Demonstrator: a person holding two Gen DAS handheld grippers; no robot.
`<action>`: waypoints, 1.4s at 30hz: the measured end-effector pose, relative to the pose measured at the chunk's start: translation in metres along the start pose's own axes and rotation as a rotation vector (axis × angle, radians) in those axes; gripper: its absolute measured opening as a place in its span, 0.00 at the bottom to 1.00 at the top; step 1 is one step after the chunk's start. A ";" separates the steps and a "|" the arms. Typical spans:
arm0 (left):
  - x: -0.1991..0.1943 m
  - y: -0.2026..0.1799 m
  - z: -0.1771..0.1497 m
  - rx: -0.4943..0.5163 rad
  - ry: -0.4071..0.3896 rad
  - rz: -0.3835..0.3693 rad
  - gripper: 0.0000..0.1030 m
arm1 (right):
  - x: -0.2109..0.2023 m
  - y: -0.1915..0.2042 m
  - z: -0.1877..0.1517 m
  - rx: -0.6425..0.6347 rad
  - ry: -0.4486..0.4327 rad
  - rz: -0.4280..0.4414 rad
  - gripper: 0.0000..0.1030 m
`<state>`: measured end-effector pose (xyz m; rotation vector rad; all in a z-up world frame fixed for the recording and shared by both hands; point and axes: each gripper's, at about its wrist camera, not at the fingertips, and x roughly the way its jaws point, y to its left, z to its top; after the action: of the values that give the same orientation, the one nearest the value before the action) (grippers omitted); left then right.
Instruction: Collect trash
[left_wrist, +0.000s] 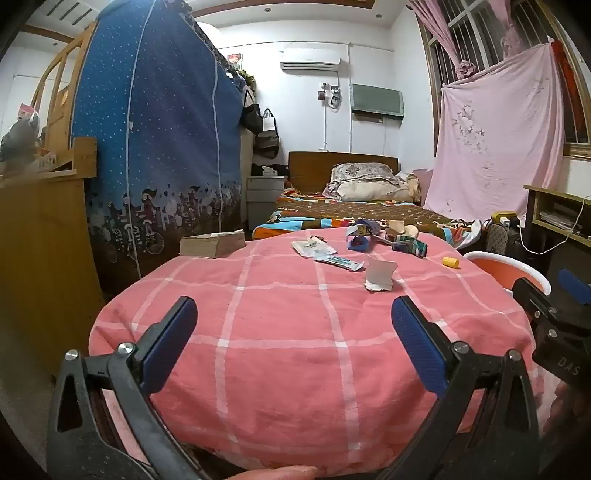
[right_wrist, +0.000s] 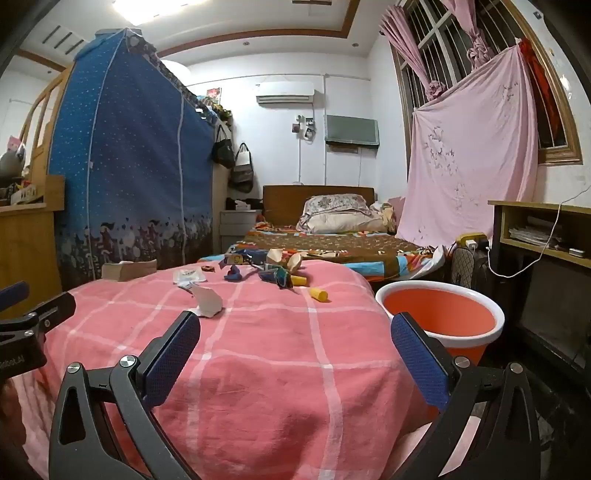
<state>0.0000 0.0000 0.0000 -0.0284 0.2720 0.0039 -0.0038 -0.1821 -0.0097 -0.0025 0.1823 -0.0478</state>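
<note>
Trash lies on the far part of a table under a pink checked cloth: a torn white paper scrap, a flattened toothpaste tube, a white wrapper, a yellow cap and a heap of blue and mixed wrappers. An orange bin with a white rim stands at the table's right. My left gripper and right gripper hover open over the near cloth, with nothing between the fingers.
A book-like stack sits at the table's far left edge. A blue fabric wardrobe and wooden furniture stand left, a bed behind, a desk with a cable at right.
</note>
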 end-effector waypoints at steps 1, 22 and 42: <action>0.000 0.000 0.000 0.005 0.000 0.002 0.87 | 0.000 0.000 0.000 0.002 0.002 0.000 1.00; -0.001 -0.001 0.000 0.012 -0.008 -0.001 0.87 | -0.001 0.001 0.000 0.012 -0.005 0.003 1.00; -0.003 0.001 0.000 0.015 -0.010 0.002 0.87 | -0.001 0.002 0.000 0.012 -0.006 0.002 1.00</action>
<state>-0.0030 0.0012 0.0012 -0.0132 0.2617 0.0035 -0.0048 -0.1799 -0.0099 0.0094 0.1756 -0.0464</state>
